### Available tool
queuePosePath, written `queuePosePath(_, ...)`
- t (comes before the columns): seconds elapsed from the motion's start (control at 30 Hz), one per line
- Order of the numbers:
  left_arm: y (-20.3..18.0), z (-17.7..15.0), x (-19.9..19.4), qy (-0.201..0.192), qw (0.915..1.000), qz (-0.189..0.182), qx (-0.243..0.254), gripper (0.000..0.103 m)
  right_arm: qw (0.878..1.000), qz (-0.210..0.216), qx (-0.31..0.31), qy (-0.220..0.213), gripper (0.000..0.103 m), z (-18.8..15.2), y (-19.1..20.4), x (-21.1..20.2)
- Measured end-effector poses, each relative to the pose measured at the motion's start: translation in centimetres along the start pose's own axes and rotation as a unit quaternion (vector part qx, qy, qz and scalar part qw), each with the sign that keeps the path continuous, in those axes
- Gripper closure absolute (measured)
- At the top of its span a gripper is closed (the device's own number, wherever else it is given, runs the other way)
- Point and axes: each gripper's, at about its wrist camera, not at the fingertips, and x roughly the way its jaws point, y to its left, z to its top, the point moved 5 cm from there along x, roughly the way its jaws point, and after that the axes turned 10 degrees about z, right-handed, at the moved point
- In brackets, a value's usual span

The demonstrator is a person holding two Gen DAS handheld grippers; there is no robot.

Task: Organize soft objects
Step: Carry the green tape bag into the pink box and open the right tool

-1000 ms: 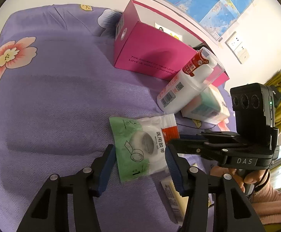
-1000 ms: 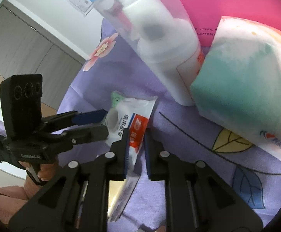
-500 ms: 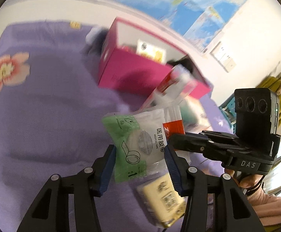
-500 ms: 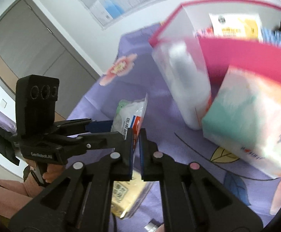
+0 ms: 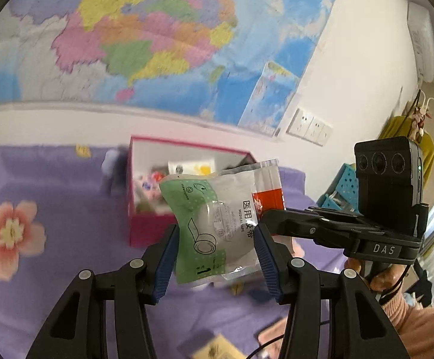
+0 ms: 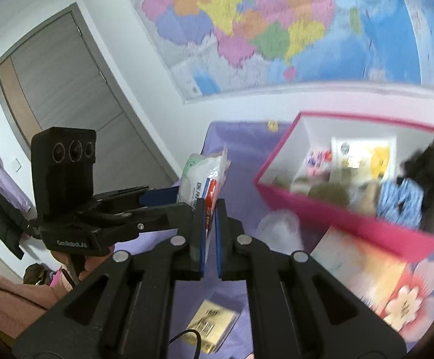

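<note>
A soft medical tape packet [image 5: 214,224], green and white with a red corner, hangs in the air above the purple bedspread [image 5: 67,215]. My left gripper [image 5: 215,257] is shut on it, its blue pads pressing the packet's two sides. My right gripper [image 6: 209,224] is shut on the packet's [image 6: 199,176] red edge and reaches in from the right in the left wrist view [image 5: 264,218]. The left gripper [image 6: 169,200] comes in from the left in the right wrist view. Beyond stands the open pink box [image 6: 336,215], with several items inside.
A tissue pack [image 6: 354,266] and a blurred white bottle [image 6: 279,230] lie in front of the pink box [image 5: 145,227]. A yellow packet [image 6: 211,326] lies on the bed below my grippers. A wall map [image 5: 157,45] hangs behind, a grey door [image 6: 67,89] at left.
Both grippers have risen with the packet, lifting it off the bedspread. The right jaws closed onto its red edge. Both views tilted up toward the wall map.
</note>
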Motion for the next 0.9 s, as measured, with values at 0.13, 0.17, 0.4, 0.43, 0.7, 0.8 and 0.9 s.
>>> queuePosePath(0.13,0.1,2.6,1.7,-0.003,1.0,-0.001,-0.001,0.052,1.0,-0.009,0.001,-0.015,0.096,2.1,-1.2,-0.8)
queuePosePath(0.17,0.1,3.1,2.1,-0.002,1.0,0.001,0.001,0.052,1.0,-0.011,0.003,-0.017,0.096,2.6,-1.7,-0.7)
queuePosePath(0.4,1.5,4.8,6.3,0.027,0.9992,0.028,-0.006,0.052,0.999,-0.028,0.035,-0.011,0.096,4.1,-5.9,0.7)
queuePosePath(0.43,1.8,4.9,6.9,0.031,0.999,0.032,-0.009,0.052,0.999,-0.03,0.04,-0.009,0.096,4.2,-6.5,1.0)
queuePosePath(0.7,3.5,5.1,11.0,0.068,0.996,0.052,-0.026,0.052,0.996,-0.045,0.079,0.016,0.094,3.6,-10.8,3.5)
queuePosePath(0.8,4.0,5.0,12.0,0.078,0.9948,0.058,-0.03,0.052,0.994,-0.049,0.096,0.019,0.093,3.4,-12.2,4.0)
queuePosePath(0.9,4.7,4.9,12.8,0.083,0.9934,0.071,-0.037,0.052,0.992,-0.059,0.111,0.019,0.09,3.2,-13.5,4.5)
